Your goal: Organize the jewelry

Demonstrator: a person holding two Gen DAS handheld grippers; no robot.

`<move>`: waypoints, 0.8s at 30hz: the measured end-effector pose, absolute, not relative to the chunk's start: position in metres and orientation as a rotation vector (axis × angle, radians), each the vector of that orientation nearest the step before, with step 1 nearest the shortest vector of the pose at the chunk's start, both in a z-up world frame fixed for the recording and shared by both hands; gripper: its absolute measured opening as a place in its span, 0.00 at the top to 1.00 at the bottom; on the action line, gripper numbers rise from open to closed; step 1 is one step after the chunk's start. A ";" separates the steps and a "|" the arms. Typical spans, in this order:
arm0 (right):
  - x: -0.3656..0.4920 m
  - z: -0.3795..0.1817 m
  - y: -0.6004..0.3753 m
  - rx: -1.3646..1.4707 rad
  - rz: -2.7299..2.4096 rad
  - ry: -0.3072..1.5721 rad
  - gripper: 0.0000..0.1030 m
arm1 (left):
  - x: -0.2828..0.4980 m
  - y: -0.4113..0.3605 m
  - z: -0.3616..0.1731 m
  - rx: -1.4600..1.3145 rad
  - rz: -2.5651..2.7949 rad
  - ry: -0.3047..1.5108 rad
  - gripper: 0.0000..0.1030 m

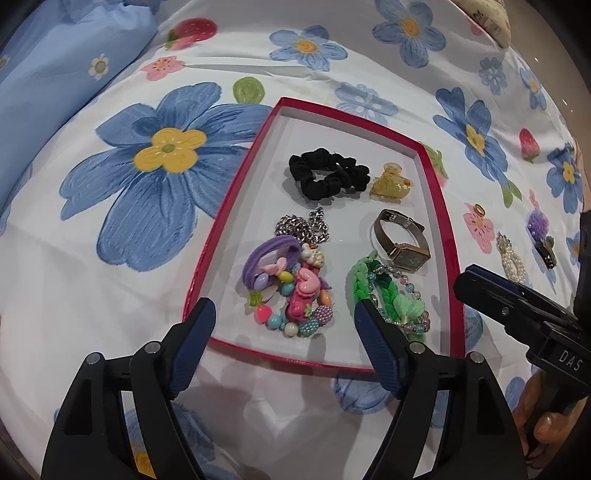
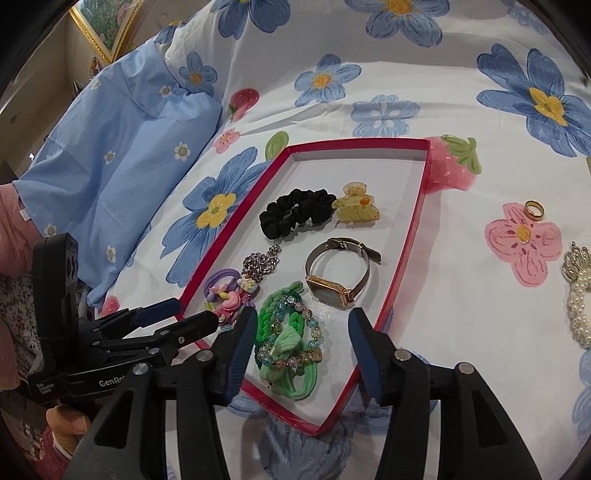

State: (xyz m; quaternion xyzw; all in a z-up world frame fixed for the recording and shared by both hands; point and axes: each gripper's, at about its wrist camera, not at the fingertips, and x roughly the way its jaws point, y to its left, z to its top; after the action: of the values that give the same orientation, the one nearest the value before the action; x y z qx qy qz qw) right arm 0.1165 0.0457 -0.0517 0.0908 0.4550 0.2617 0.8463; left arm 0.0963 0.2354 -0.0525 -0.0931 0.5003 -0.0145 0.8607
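Floral bedsheet (image 2: pixel 424 92) carries a red-rimmed tray (image 2: pixel 412 236) holding scrunchie (image 2: pixel 291 212), watch (image 2: pixel 332 291) and green bracelets (image 2: pixel 288 343). Left gripper (image 1: pixel 284 325) and right gripper (image 2: pixel 301 332) gape empty at six o'clock; ring (image 2: pixel 534 210) lies at three o'clock.

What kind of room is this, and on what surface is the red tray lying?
Most likely a bedroom. The tray lies on a bed covered by a flowered sheet, with a blue pillow beside it and a framed picture on the wall behind.
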 end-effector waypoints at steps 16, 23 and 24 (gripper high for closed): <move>0.098 -0.047 0.034 0.267 0.549 0.940 0.28 | 0.074 0.255 -0.049 -0.307 -0.016 1.035 0.19; 0.091 -0.048 0.031 0.301 0.552 0.928 0.23 | 0.067 0.266 -0.051 -0.353 -0.008 1.018 0.17; 0.092 -0.049 0.032 0.308 0.558 0.933 0.23 | 0.068 0.267 -0.051 -0.345 -0.006 1.027 0.17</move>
State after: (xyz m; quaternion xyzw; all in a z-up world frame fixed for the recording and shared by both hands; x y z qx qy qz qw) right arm 0.0920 0.0316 -0.0488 0.1461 0.4419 0.2646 0.8446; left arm 0.0678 0.2669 -0.0511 -0.1644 0.4889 -0.0027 0.8567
